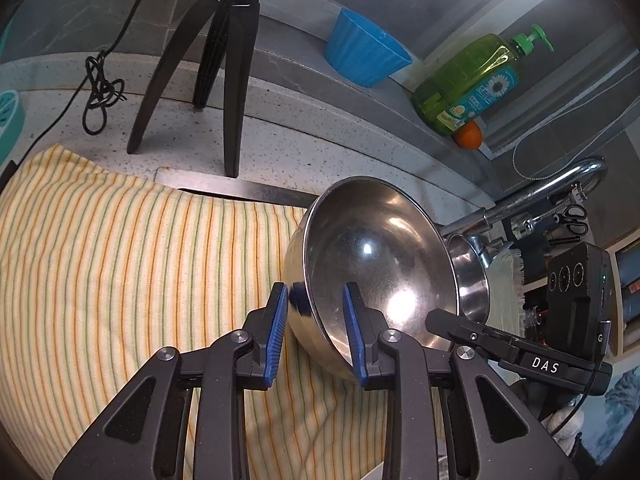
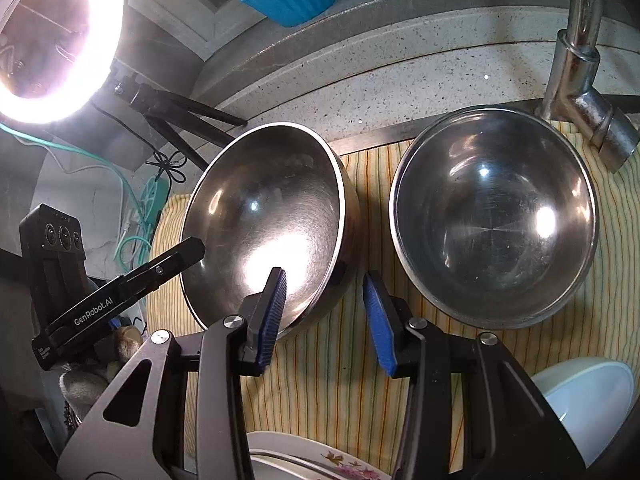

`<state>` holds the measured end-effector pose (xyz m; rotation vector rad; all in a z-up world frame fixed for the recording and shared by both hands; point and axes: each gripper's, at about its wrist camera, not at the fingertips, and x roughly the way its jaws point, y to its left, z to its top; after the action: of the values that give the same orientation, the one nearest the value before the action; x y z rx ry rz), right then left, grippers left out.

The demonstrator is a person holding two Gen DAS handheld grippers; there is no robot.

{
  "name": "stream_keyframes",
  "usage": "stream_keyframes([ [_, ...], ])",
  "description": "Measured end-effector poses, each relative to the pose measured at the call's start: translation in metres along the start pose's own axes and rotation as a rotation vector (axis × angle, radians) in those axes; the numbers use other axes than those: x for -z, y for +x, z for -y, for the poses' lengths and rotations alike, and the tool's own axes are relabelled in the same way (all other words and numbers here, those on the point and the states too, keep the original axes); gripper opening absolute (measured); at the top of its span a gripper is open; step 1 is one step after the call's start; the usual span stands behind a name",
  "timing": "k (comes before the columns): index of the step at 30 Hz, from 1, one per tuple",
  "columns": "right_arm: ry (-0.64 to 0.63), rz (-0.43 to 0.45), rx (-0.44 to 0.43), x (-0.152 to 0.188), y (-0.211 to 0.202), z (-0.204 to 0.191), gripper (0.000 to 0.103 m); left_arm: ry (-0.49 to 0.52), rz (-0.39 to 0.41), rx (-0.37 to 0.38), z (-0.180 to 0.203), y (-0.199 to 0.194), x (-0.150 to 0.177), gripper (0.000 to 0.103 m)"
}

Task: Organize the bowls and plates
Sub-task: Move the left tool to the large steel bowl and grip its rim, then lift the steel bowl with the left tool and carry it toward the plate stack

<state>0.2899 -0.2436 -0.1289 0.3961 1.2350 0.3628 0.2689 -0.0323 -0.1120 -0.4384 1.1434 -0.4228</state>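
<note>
A steel bowl (image 1: 372,264) (image 2: 272,220) is tilted on its side on the striped cloth (image 1: 120,264) (image 2: 340,380). My left gripper (image 1: 316,332) straddles its near rim, one pad inside and one outside, with a gap to the wall. My right gripper (image 2: 326,316) is open, its left pad inside the same bowl's rim, the right pad outside. A second steel bowl (image 2: 492,216) stands upright to the right; it also shows behind the first in the left wrist view (image 1: 472,276). A white bowl (image 2: 584,400) and a flowered plate (image 2: 320,460) lie near the front edge.
A black tripod (image 1: 224,68) stands on the speckled counter (image 1: 280,120) behind the cloth. A blue ribbed cup (image 1: 364,54), a green soap bottle (image 1: 472,80) and an orange (image 1: 468,136) sit on the ledge. A chrome faucet (image 2: 580,64) rises at the right.
</note>
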Motion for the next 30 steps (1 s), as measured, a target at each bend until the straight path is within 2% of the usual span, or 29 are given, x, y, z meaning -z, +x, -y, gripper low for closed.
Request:
stream_keyframes([
  [4, -0.005, -0.010, 0.005, -0.001, 0.007, -0.001, 0.041, 0.005, -0.002, -0.003, 0.000, 0.003, -0.001, 0.025],
  [5, -0.007, -0.015, 0.005, -0.001, 0.008, -0.002, 0.035, 0.006, -0.003, -0.002, 0.000, 0.004, -0.001, 0.024],
  [6, -0.009, -0.018, 0.011, -0.001, 0.009, -0.002, 0.035, 0.007, -0.003, -0.002, -0.001, 0.004, -0.001, 0.024],
  [20, -0.031, -0.019, 0.032, 0.004, 0.006, -0.007, 0.032, 0.021, -0.001, 0.000, 0.001, -0.003, 0.007, 0.025],
  [30, -0.075, -0.023, 0.012, 0.023, -0.004, -0.024, 0.032, -0.002, 0.028, 0.013, -0.007, -0.031, 0.029, 0.025],
])
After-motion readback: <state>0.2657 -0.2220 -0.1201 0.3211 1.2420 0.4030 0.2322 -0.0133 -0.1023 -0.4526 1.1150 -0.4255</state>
